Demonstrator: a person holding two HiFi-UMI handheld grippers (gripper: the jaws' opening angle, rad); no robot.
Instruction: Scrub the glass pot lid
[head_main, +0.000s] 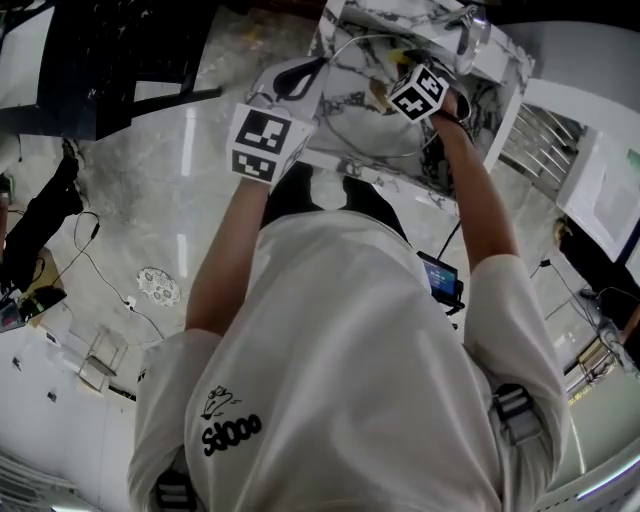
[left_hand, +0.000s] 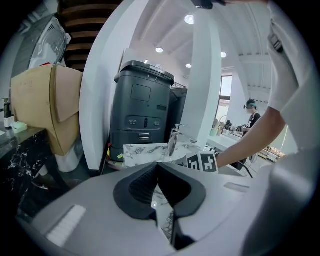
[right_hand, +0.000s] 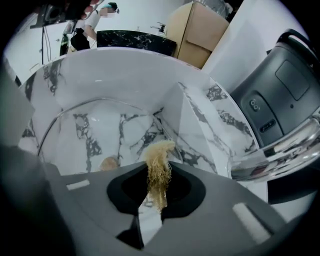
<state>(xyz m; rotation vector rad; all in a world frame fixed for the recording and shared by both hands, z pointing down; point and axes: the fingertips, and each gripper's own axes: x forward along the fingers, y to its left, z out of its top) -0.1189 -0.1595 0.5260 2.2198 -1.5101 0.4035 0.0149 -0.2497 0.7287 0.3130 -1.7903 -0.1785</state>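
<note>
Within the sink (right_hand: 200, 120), a scrubber (right_hand: 160, 152) is clamped by the right gripper (right_hand: 159, 172) near the glass lid (right_hand: 75, 127); the left gripper (left_hand: 158, 166) is seen closed, empty.

Glossy pale floor (head_main: 170, 190), recessed ceiling lights (left_hand: 189, 19), grey machine (left_hand: 142, 107), perhaps a bin, cardboard box (left_hand: 45, 105)

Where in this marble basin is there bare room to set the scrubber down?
Little room. The glass pot lid covers most of the marble basin floor, held by the left hand-held gripper, the right hand-held gripper and its scrubber over it. Bare: the slanted marble wall beside the lid, and the basin's front rim nearest the person.
</note>
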